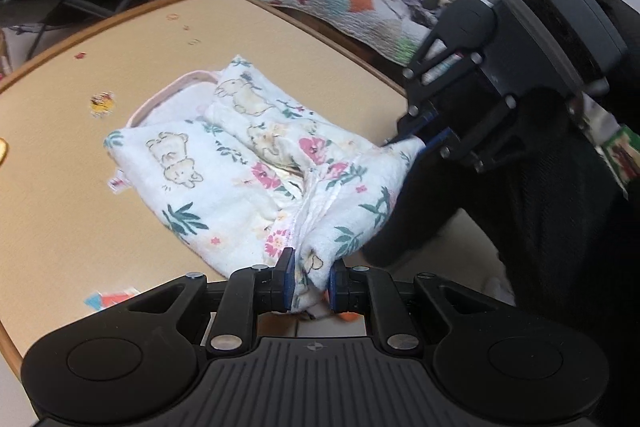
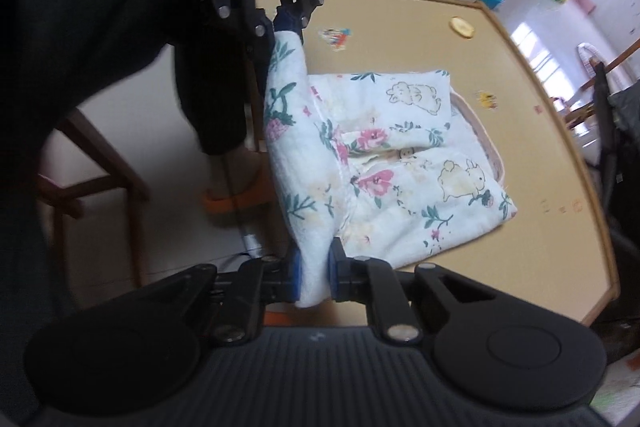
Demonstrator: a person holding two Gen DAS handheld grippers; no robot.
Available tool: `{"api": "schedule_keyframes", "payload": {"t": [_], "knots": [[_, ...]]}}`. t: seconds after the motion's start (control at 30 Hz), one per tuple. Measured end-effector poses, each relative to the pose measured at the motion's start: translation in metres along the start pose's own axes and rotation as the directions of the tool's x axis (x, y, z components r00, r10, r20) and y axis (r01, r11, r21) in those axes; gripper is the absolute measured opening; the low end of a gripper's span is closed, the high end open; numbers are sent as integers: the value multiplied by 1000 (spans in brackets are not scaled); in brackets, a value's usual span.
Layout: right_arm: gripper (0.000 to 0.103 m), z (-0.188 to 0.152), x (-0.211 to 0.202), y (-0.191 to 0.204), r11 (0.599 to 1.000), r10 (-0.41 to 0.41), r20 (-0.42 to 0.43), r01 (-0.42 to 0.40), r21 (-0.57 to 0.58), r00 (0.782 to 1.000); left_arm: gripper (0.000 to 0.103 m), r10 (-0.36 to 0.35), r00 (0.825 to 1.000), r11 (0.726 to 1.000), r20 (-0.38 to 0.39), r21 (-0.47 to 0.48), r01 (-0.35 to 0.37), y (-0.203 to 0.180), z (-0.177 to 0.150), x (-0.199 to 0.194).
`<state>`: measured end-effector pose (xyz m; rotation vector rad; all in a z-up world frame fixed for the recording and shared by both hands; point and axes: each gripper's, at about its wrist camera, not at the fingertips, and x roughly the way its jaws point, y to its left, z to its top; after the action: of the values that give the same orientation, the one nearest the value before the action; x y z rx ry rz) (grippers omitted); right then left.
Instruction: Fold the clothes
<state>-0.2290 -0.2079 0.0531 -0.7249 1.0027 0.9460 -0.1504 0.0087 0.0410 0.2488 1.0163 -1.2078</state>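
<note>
The garment (image 1: 224,163) lay part-folded on the table (image 1: 60,155) (last fold pending), both grippers (image 1: 313,281) (image 2: 314,275) clamped on its raised near edge.

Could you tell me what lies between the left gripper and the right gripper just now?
Only the floral garment's raised edge, pinched by the left gripper and right gripper, spans them, in both wrist views.
</note>
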Motion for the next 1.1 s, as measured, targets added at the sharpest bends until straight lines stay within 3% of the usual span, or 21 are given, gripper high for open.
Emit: {"api": "schedule_keyframes", "payload": {"t": [0.13,0.3,0.43,0.63,1.1], "knots": [[14,4,-5,-14,994,99,-23,-98,45,995,16,-42,999,998,-15,-38,42,6,-1,1],[16,17,12,-53,972,199,-70,-188,141,978,16,-36,999,975,-4,-221,35,42,4,12],[17,26,21,-72,972,185,-82,-170,160,979,16,-25,1000,948,7,-317,26,60,7,20],[35,21,15,-82,978,116,-30,-108,179,993,16,-12,1000,931,12,-366,16,64,1,26],[36,18,3,-96,955,75,96,-100,280,992,18,7,1000,924,-16,-383,-12,59,5,22]]}}
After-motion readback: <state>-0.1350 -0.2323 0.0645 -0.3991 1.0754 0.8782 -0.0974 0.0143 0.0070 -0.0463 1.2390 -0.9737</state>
